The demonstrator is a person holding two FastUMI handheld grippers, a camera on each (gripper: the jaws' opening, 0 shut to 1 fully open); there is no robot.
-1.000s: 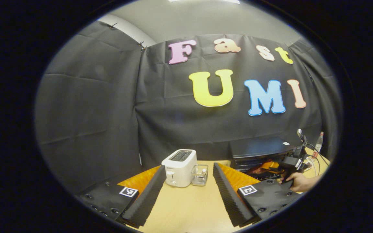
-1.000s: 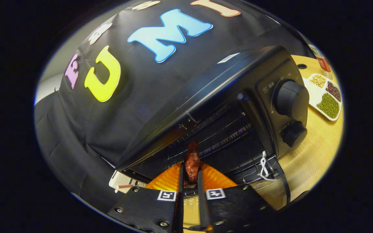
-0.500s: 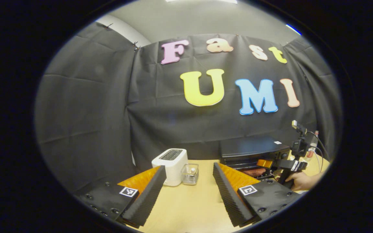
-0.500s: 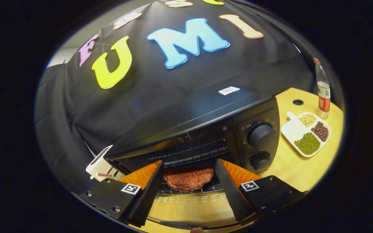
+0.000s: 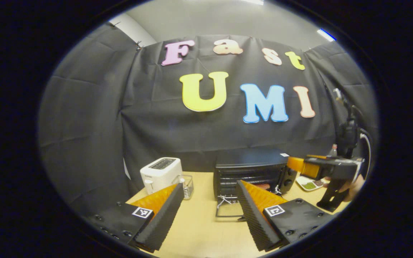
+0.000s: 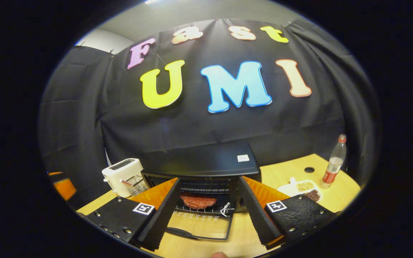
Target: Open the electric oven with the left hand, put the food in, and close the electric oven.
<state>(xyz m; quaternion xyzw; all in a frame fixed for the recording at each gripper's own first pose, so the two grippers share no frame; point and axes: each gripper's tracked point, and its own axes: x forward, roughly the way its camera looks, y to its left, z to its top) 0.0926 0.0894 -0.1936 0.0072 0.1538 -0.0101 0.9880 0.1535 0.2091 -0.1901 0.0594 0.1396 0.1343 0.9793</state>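
Food sits on the rack inside the electric oven w/ door dropped flat in front, both grippers off it, right gripper and left gripper fingers spread & empty, prob so left can shut the door.

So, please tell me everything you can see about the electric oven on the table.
The electric oven is a black, box-shaped countertop unit that looks like painted metal, with a small white sticker on top. It stands upright on the wooden table, against the black cloth wall and to the right of a white toaster. Its glass door is open, folded down flat toward the camera. Inside, a reddish-brown piece of food lies on the wire rack. Two round knobs sit on its right front. Neither gripper touches it.
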